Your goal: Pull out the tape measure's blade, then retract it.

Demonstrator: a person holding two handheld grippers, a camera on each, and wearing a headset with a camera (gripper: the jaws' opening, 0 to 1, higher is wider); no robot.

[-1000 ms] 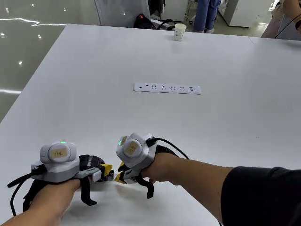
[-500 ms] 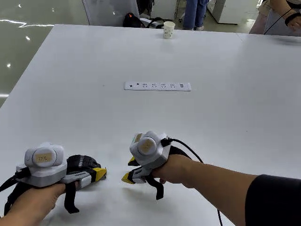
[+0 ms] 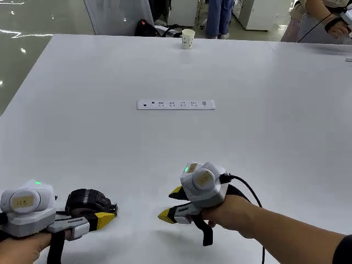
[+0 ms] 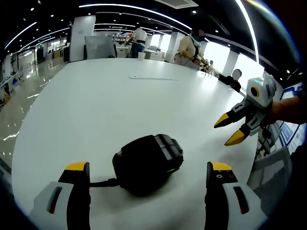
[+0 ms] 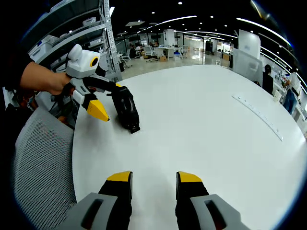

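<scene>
Workbench session: the left tongs and right tongs are showing pale grey housings, black jaws and yellow tips. A green light is glowing on each unit, and each rounded top is carrying a tan label. A black cable is trailing from the right housing, black straps are hanging beneath it, and the person is wearing a dark sleeve.

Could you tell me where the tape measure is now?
The tape measure lies on the table at the head view's bottom left, between the left claw's open jaws; the right claw is apart to its right.
</scene>
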